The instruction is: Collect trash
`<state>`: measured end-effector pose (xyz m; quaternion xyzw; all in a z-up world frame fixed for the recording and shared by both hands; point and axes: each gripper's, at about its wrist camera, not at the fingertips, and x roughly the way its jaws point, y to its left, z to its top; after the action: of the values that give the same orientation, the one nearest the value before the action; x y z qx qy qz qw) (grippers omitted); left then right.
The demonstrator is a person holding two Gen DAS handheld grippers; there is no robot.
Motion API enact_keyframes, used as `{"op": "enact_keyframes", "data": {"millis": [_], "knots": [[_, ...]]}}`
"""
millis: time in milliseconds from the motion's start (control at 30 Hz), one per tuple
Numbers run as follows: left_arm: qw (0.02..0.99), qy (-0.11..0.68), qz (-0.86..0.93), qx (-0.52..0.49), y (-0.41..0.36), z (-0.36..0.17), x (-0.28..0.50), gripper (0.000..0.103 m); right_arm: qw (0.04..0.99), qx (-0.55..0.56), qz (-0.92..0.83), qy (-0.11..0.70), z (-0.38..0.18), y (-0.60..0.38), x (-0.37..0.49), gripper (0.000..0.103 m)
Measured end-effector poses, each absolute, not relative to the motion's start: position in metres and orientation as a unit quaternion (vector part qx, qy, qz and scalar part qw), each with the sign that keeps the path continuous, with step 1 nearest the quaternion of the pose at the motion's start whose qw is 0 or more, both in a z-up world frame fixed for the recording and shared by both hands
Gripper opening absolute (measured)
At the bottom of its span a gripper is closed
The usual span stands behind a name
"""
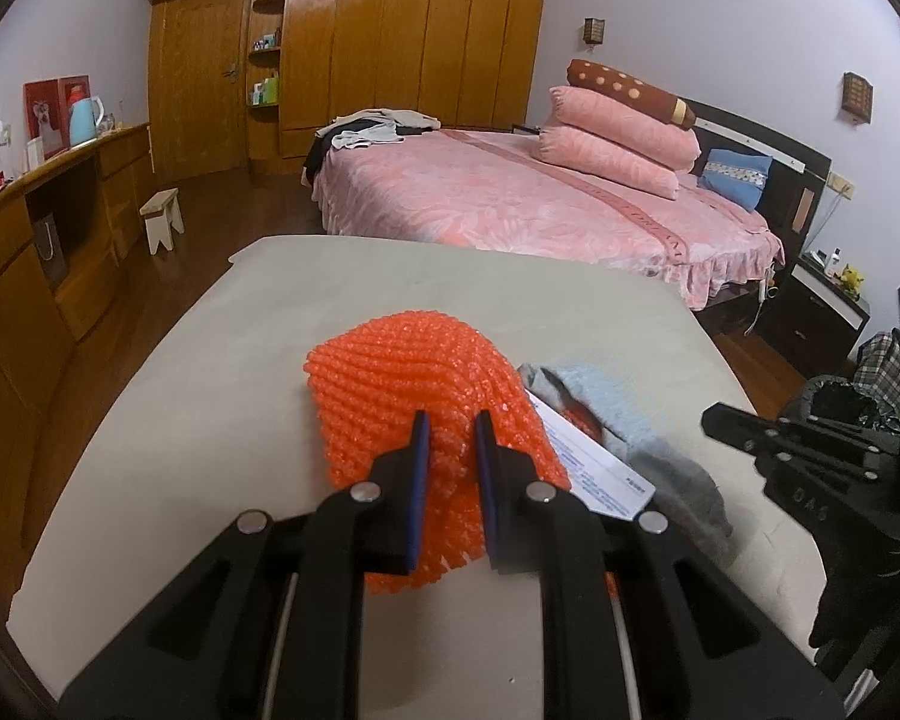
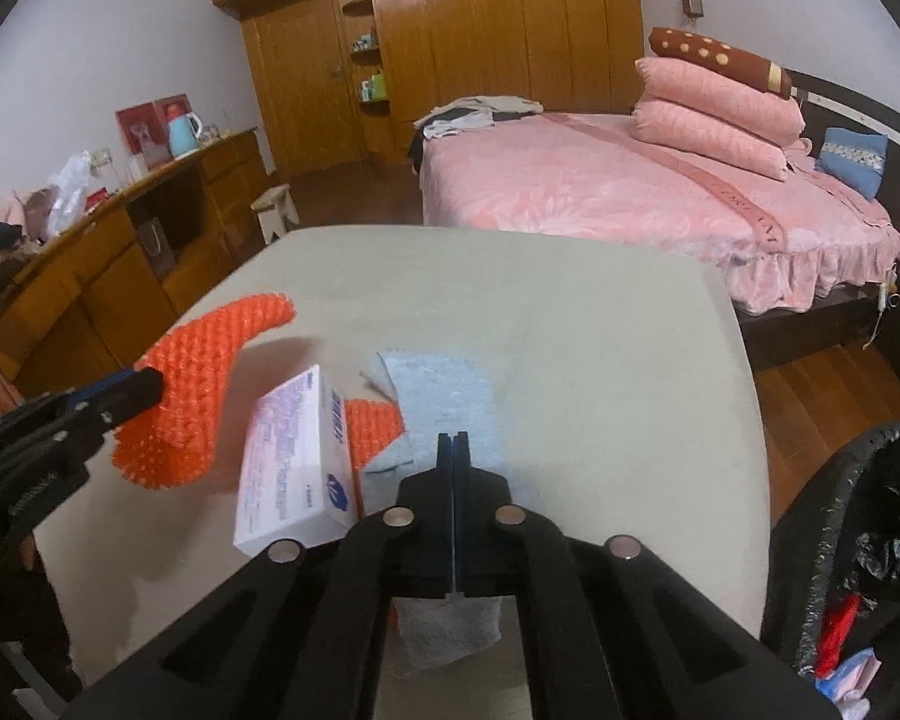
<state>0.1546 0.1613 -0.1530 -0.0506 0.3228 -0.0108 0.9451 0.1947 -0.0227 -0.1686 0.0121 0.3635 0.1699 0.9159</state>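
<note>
The left gripper (image 1: pixel 453 420) pinches a crumpled sheet of orange bubble wrap (image 1: pixel 402 384) above the beige table (image 1: pixel 210 396), while the right gripper (image 2: pixel 453 441), jaws fully closed, clamps a grey cloth scrap (image 2: pixel 444 402) beside a white printed cardboard box (image 2: pixel 294 456).

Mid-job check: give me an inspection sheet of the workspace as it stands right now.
Surface: beige table, bare on its far half.
Job's things: orange bubble wrap; white printed box lying partly on it; grey cloth beside the box.
Clutter: nothing seen beyond these.
Grippers: left gripper shut on the orange bubble wrap; right gripper shut on the near edge of the grey cloth.
Cables: a white cord hangs by the bed's corner.
Surroundings: black-lined trash bin right of the table, already holding scraps; pink bed; wooden wardrobe; wooden sideboard.
</note>
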Motion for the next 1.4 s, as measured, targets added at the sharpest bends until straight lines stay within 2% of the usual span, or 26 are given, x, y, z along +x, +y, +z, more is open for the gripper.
{"op": "enact_keyframes", "data": {"millis": [33,133,200,267,333,367,433,500,567,600,933,1400], "knots": [[0.945,0.324,-0.011,-0.050,0.162,-0.155,0.154,0.014,0.913,0.015,0.168,0.370,-0.173,-0.022,0.197,0.004],[0.942,0.331,-0.010,-0.050,0.164,-0.161,0.155,0.014,0.906,0.021,0.171,0.388,-0.182,-0.021,0.201,0.024],[0.941,0.335,-0.008,-0.052,0.168,-0.165,0.156,0.014,0.901,0.026,0.166,0.400,-0.189,-0.021,0.205,0.052],[0.940,0.336,-0.006,-0.053,0.171,-0.166,0.157,0.014,0.898,0.029,0.159,0.408,-0.196,-0.020,0.209,0.061],[0.940,0.336,-0.005,-0.053,0.173,-0.168,0.156,0.014,0.893,0.029,0.162,0.418,-0.201,-0.019,0.211,0.061],[0.940,0.336,-0.004,-0.053,0.174,-0.168,0.156,0.014,0.889,0.029,0.165,0.427,-0.206,-0.017,0.214,0.061],[0.941,0.335,-0.004,-0.051,0.175,-0.169,0.155,0.014,0.884,0.031,0.169,0.434,-0.210,-0.018,0.216,0.053],[0.941,0.334,-0.004,-0.050,0.175,-0.169,0.154,0.014,0.881,0.042,0.184,0.434,-0.211,-0.019,0.216,0.025],[0.942,0.333,-0.004,-0.048,0.175,-0.168,0.154,0.014,0.884,0.044,0.188,0.427,-0.206,-0.021,0.214,0.013],[0.942,0.332,-0.004,-0.048,0.175,-0.167,0.154,0.014,0.886,0.044,0.188,0.422,-0.205,-0.023,0.213,0.011],[0.948,0.317,-0.015,-0.040,0.160,-0.144,0.153,0.014,0.913,0.045,0.180,0.365,-0.160,-0.037,0.201,0.008],[0.951,0.301,-0.072,-0.022,0.102,-0.115,0.153,0.014,0.937,0.060,0.153,0.307,-0.105,-0.081,0.184,0.008]]}}
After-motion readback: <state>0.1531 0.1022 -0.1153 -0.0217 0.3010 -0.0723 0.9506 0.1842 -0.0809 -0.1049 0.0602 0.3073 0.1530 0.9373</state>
